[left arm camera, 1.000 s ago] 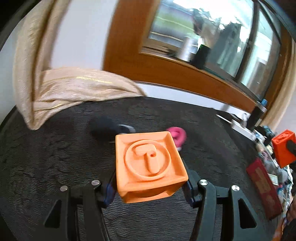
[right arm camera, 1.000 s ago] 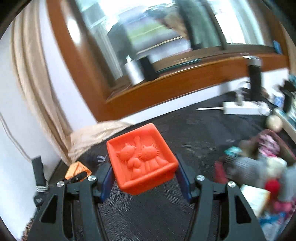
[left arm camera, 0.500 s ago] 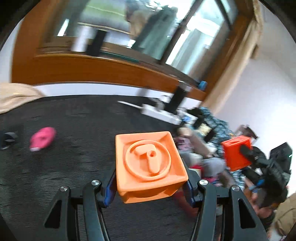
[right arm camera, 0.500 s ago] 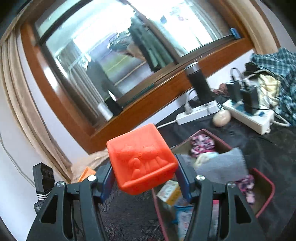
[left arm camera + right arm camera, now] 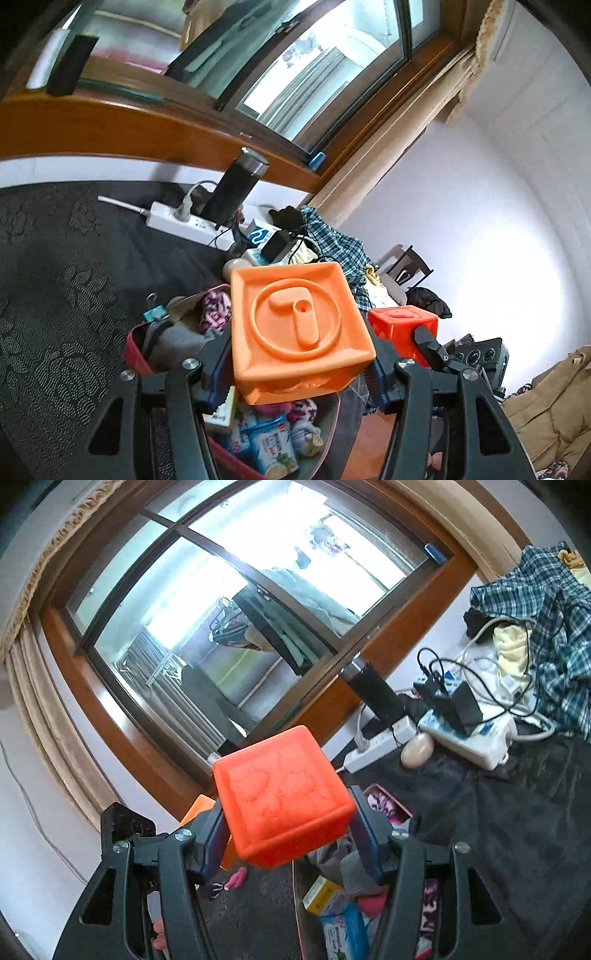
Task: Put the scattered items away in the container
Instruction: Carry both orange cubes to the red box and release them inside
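1. Both grippers have swung from open carpet to above the red container (image 5: 135, 343).
2. Left gripper (image 5: 299, 363) clamps the orange block (image 5: 295, 332); right gripper (image 5: 290, 829) clamps the red block (image 5: 280, 797).
3. Release into the container looks near.

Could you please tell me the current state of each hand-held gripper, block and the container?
Left hand-held gripper: shut on the orange block, held above the container.
Orange block: clamped, off the surface, ring-pattern face up.
Right hand-held gripper: shut on the red block.
Red block: clamped, lifted, tilted, not yet dropped.
Container: open, already crowded with socks and packets.
Power strip: plugs inserted.
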Tool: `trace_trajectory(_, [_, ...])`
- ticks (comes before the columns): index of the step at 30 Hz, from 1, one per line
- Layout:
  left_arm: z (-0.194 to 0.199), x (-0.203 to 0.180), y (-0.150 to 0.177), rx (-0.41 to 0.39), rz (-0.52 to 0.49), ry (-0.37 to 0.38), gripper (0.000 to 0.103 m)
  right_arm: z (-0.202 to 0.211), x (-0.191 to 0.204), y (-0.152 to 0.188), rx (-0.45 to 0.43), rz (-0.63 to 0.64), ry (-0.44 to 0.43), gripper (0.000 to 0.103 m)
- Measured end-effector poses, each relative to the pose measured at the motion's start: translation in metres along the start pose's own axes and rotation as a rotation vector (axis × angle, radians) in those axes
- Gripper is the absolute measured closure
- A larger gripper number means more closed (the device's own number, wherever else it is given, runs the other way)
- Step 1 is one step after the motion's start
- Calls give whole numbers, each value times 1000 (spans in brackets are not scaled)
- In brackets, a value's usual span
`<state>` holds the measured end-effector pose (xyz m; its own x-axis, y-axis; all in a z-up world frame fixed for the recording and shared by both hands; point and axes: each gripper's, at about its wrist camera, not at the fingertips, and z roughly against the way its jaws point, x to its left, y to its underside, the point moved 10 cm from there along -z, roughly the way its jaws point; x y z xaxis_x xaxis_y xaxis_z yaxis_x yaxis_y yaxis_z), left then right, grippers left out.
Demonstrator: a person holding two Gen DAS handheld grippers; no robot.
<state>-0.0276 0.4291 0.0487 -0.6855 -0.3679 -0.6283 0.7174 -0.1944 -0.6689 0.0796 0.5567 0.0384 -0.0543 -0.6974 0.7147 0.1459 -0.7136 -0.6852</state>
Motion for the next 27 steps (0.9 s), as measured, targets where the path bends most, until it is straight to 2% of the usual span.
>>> trace_trajectory(2, [2,-2,-1,-5,-13,-10,43,-3,-2,-4,0,-3,2,40])
trace_trajectory(5, [6,8,-3,-20,-28,-75,43,-13,-8,-9,13,-1,36,40])
trace_trajectory(6, [7,10,-4,-24,-23,-71,43,-16,-8,-10,15,-7,32,40])
trace_trajectory(7, [7,12,-4,-28,-18,-66,43,-18,-8,-11,17,-14,23,40])
trace_trajectory(10, [0,22,-3,-20,-21,-92,43,-20,-4,-13,24,-70,-76,40])
trace_trajectory(12, [-5,29,-2,-14,-22,-109,43,-23,-9,-14,29,-56,-24,40])
trace_trajectory(13, [-7,33,-2,-11,-23,-118,43,-27,-13,-13,40,-26,31,40])
trace_trajectory(15, [-12,40,-1,-6,-25,-136,43,-38,-21,-7,97,-3,105,40])
trace_trajectory(17, [-17,47,0,0,-27,-153,43,-51,-26,0,151,3,120,40])
trace_trajectory(24, [-33,72,2,20,-34,-214,43,-98,-42,20,298,101,274,40])
trace_trajectory(27, [-32,77,4,26,-27,-207,43,-111,-48,30,355,153,333,40])
